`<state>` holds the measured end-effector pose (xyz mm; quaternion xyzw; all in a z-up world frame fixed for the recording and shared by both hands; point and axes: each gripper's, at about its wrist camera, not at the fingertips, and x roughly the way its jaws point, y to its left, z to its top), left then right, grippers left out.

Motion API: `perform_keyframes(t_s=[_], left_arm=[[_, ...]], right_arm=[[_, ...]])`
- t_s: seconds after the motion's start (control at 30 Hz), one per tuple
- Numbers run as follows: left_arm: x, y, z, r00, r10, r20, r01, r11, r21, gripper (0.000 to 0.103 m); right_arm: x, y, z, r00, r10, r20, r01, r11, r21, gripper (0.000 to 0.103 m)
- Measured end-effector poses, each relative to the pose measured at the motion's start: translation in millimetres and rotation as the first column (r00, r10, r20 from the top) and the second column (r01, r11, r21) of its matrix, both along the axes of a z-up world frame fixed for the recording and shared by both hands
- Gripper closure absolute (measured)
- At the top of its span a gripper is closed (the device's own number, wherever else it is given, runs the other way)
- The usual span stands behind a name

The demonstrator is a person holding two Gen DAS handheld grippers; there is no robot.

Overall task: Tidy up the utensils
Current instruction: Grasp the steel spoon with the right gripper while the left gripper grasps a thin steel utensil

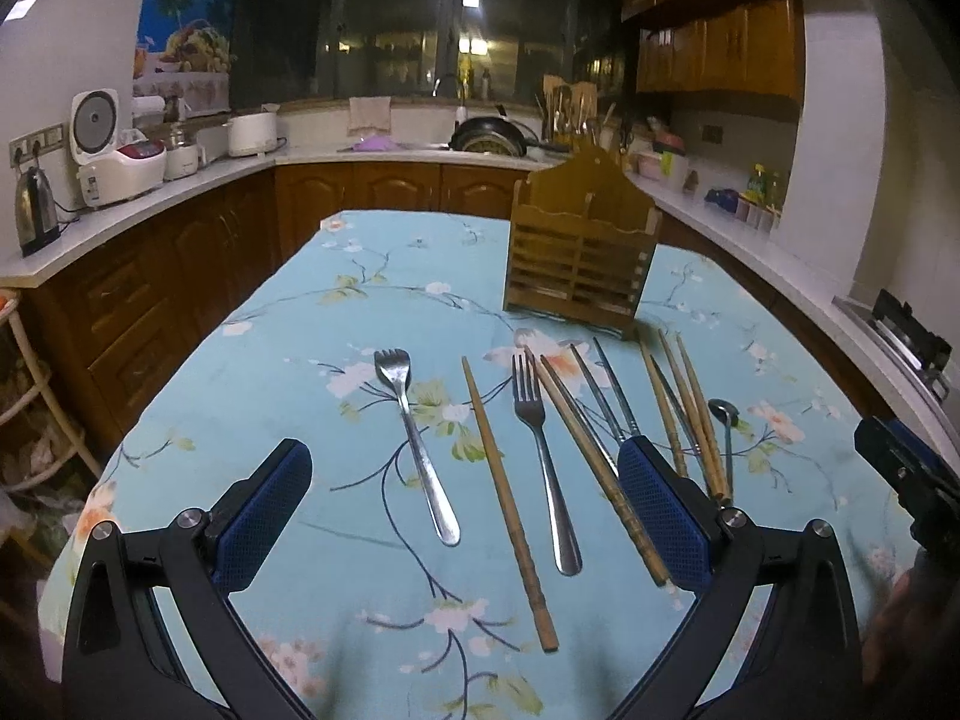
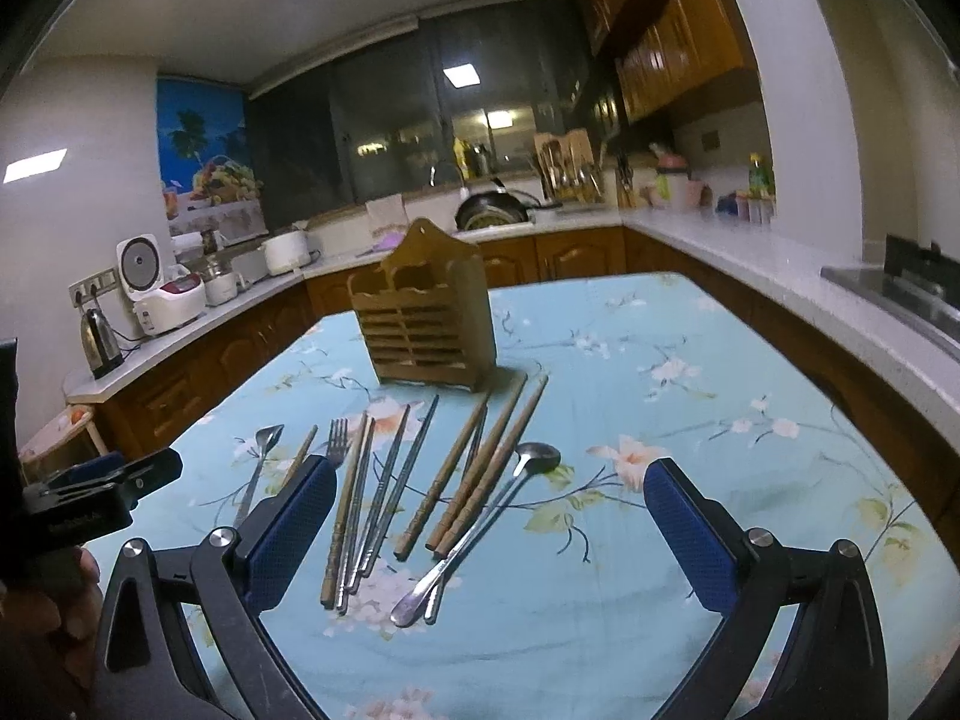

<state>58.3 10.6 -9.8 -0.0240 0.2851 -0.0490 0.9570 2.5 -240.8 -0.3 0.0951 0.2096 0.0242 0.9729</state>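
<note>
A wooden slatted utensil holder [image 1: 579, 252] [image 2: 429, 327] stands upright on the floral tablecloth. In front of it lie a short fork [image 1: 414, 438], a single wooden chopstick [image 1: 507, 498], a longer fork [image 1: 540, 450], more wooden chopsticks [image 2: 480, 468], metal chopsticks [image 2: 390, 492] and a long-handled spoon [image 2: 480, 528]. My left gripper [image 1: 465, 510] hovers open above the forks and the single chopstick, holding nothing. Above the chopsticks and spoon, my right gripper [image 2: 492, 522] is open and empty. The right gripper's body [image 1: 906, 474] shows at the right edge of the left wrist view.
The table [image 1: 270, 360] with its blue tablecloth is ringed by kitchen counters [image 2: 750, 264] with wooden cabinets. A kettle [image 1: 36, 210], rice cookers [image 1: 114, 150] and a pan in the sink [image 1: 489, 135] sit on them. A hand [image 2: 54, 612] holds the left gripper.
</note>
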Motion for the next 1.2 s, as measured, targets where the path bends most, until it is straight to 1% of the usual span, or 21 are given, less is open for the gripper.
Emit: perform_keyframes(t_s=[0.1,0.17,0.2,0.27,0.33,0.37,0.4,0.43,0.5,0.53,0.6,0.77,0.9,0.97,1.0,1.07,1.1,1.13,1.17,1.2], left_arm=[[10.3,-0.4,0.2,1.000,-0.026,-0.017,0.025,1.000,-0.018,0.000],[19.9,-0.8,0.5,0.998,-0.046,-0.032,0.045,0.998,-0.036,0.000],[27.1,-2.7,-0.1,0.997,-0.062,-0.045,0.060,0.997,-0.041,0.001],[41.8,-6.2,-2.4,0.993,-0.088,-0.074,0.084,0.995,-0.048,0.006],[55.3,-9.1,-5.8,0.989,-0.109,-0.104,0.103,0.993,-0.056,0.014],[64.1,-10.3,-8.4,0.985,-0.117,-0.124,0.110,0.992,-0.063,0.017],[72.3,-11.7,-10.7,0.982,-0.127,-0.142,0.118,0.991,-0.069,0.023],[78.7,-12.7,-13.1,0.979,-0.135,-0.155,0.125,0.990,-0.072,0.028],[96.0,-16.8,-18.7,0.969,-0.151,-0.194,0.140,0.988,-0.068,0.034],[103.7,-18.0,-21.6,0.964,-0.156,-0.214,0.145,0.987,-0.066,0.035],[116.3,-19.9,-26.4,0.955,-0.167,-0.246,0.156,0.986,-0.062,0.038],[147.4,-25.5,-43.5,0.924,-0.186,-0.335,0.181,0.982,-0.047,0.046],[162.6,-32.5,-53.0,0.903,-0.211,-0.375,0.210,0.977,-0.045,0.051],[168.6,-36.8,-57.3,0.894,-0.223,-0.390,0.226,0.973,-0.038,0.054],[170.9,-40.6,-57.3,0.895,-0.226,-0.385,0.239,0.971,-0.014,0.054],[174.7,-45.9,-57.9,0.891,-0.238,-0.387,0.259,0.966,0.003,0.059],[178.9,-46.9,-59.9,0.882,-0.249,-0.400,0.269,0.963,-0.007,0.072],[180.5,-47.3,-61.8,0.874,-0.260,-0.410,0.276,0.961,-0.021,0.082],[181.0,-47.2,-62.4,0.873,-0.269,-0.408,0.281,0.959,-0.032,0.083],[179.5,-47.7,-61.7,0.875,-0.274,-0.399,0.288,0.957,-0.026,0.083]], right_arm=[[14.8,-5.8,-4.4,0.999,0.018,-0.049,-0.016,0.999,0.034,0.000],[26.3,-10.4,-8.8,0.996,0.040,-0.086,-0.033,0.997,0.073,0.000],[32.3,-12.2,-11.1,0.993,0.045,-0.110,-0.035,0.995,0.092,0.000],[45.0,-18.1,-17.4,0.986,0.059,-0.158,-0.037,0.990,0.139,0.002],[58.3,-24.7,-25.0,0.975,0.066,-0.210,-0.026,0.983,0.184,0.010],[63.5,-27.2,-27.9,0.970,0.068,-0.232,-0.021,0.979,0.201,0.016],[68.4,-29.7,-30.6,0.965,0.070,-0.251,-0.015,0.977,0.214,0.021],[73.8,-31.7,-33.6,0.960,0.075,-0.270,-0.012,0.974,0.226,0.024],[83.8,-35.0,-39.1,0.949,0.086,-0.304,-0.008,0.968,0.249,0.033],[89.6,-37.6,-42.6,0.942,0.094,-0.322,-0.008,0.965,0.260,0.035],[97.9,-38.9,-46.2,0.932,0.102,-0.347,-0.006,0.964,0.268,0.042],[119.4,-36.7,-57.5,0.903,0.129,-0.411,-0.010,0.960,0.279,0.053],[133.8,-34.9,-67.3,0.875,0.155,-0.458,-0.016,0.956,0.293,0.060],[137.1,-34.9,-66.4,0.876,0.158,-0.457,-0.022,0.957,0.289,0.060],[138.9,-34.6,-66.6,0.875,0.163,-0.457,-0.026,0.956,0.291,0.062],[143.8,-37.5,-67.9,0.873,0.172,-0.457,-0.022,0.949,0.316,0.067],[146.5,-38.2,-68.2,0.872,0.172,-0.457,-0.018,0.947,0.322,0.073],[148.2,-40.4,-69.1,0.873,0.168,-0.458,-0.013,0.946,0.323,0.083],[149.1,-41.7,-70.2,0.872,0.164,-0.461,-0.008,0.947,0.321,0.088],[150.3,-42.1,-71.0,0.872,0.163,-0.462,-0.005,0.946,0.324,0.097]])
